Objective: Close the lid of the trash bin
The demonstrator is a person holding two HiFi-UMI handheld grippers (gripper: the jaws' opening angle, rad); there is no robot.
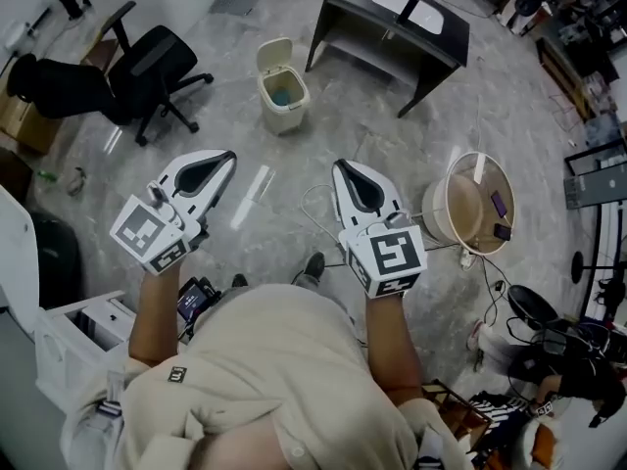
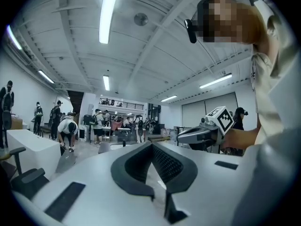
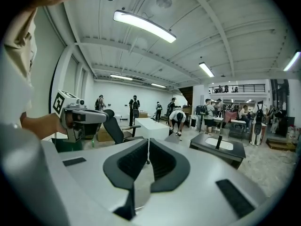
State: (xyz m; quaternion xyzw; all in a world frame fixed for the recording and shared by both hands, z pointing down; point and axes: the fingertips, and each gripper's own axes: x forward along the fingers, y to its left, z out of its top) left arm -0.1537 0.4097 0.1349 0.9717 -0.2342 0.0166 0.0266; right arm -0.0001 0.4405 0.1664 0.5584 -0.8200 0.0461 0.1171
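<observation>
**Head view: both jaws shut and empty, trash bin open on the floor ahead**

The left hand-held gripper [image 1: 229,156] and the right hand-held gripper [image 1: 340,165] are held side by side before the person's torso. In the left gripper view and the right gripper view each pair of jaws is drawn together with nothing between the pads.

The cream trash bin [image 1: 284,96] stands on the floor [image 1: 411,155], well ahead of both grippers and slightly left of centre. Its lid [image 1: 274,55] is tipped up at the far side, and a blue-green lining shows inside.

The step in hand appears to be the approach. Closed jaws should serve as a blunt pusher. Reach past the raised edge of the lid, then bring it toward the person and down along the arc of its hinge. The bin looks light and may slide or tip, so the free gripper could steady its body.

The floor is grey and marbled. A black office chair [image 1: 147,67] stands left of the bin and a black bench [image 1: 446,27] to its right. A round beige object [image 1: 468,204] and loose cables lie near the right gripper. The gripper views show a large hall with strip lights and distant people.
</observation>
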